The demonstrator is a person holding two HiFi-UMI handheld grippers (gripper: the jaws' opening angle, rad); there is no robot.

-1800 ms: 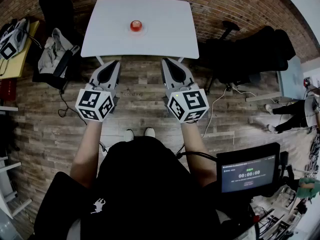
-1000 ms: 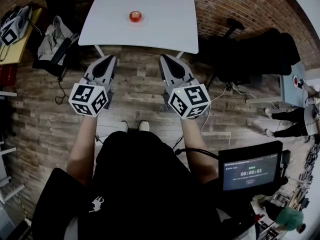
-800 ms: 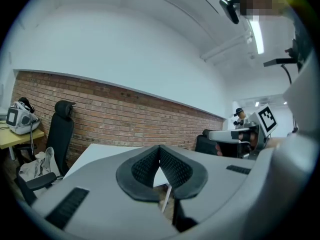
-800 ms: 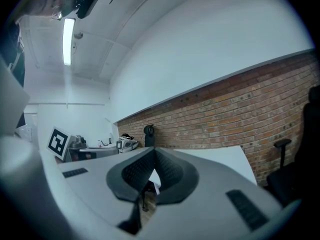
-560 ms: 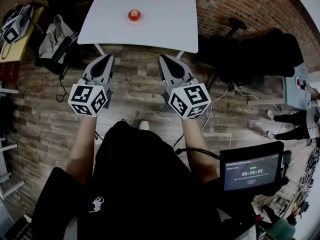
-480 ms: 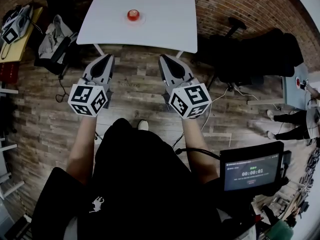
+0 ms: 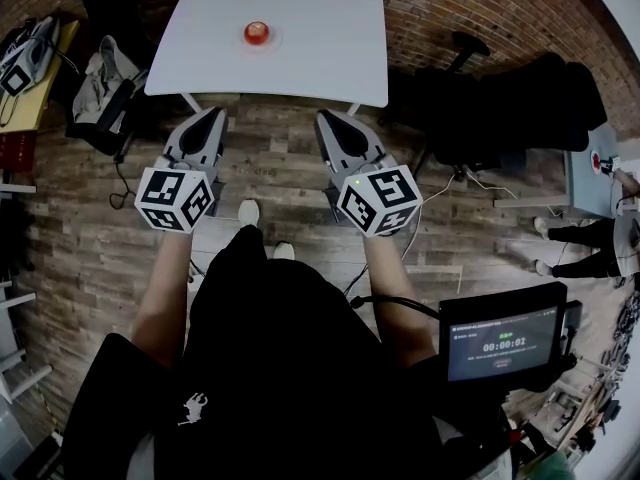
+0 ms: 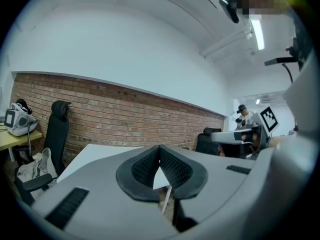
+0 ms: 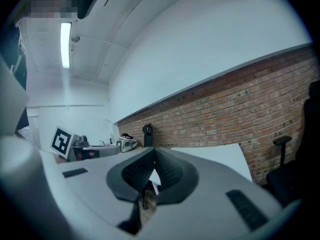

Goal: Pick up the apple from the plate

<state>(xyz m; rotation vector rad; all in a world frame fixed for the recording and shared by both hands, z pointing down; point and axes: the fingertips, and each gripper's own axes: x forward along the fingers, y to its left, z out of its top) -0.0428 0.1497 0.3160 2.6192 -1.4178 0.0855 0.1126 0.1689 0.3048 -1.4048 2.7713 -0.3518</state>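
Note:
A red apple (image 7: 257,33) lies on a small white plate (image 7: 272,38) on the far-left part of a white table (image 7: 320,48), seen in the head view. Both grippers are held over the wooden floor, short of the table's near edge and well apart from the apple. My left gripper (image 7: 214,115) is shut and empty, its pads meeting at the tip (image 8: 160,148). My right gripper (image 7: 324,118) is likewise shut with nothing in it (image 9: 153,150). From both gripper views only the table's top (image 8: 95,156) (image 9: 220,156) shows; the apple is hidden.
A brick wall (image 7: 470,8) runs behind the table. Black office chairs (image 7: 500,98) stand to the right, a chair draped with clothes (image 7: 105,98) to the left, beside a yellow desk (image 7: 35,108). A screen (image 7: 497,346) sits low at the right. Another person's legs (image 7: 580,228) show at the far right.
The person has stepped towards the table: one shoe now shows ahead of the body and the table has shifted left in view. Both grippers stay shut, side by side.

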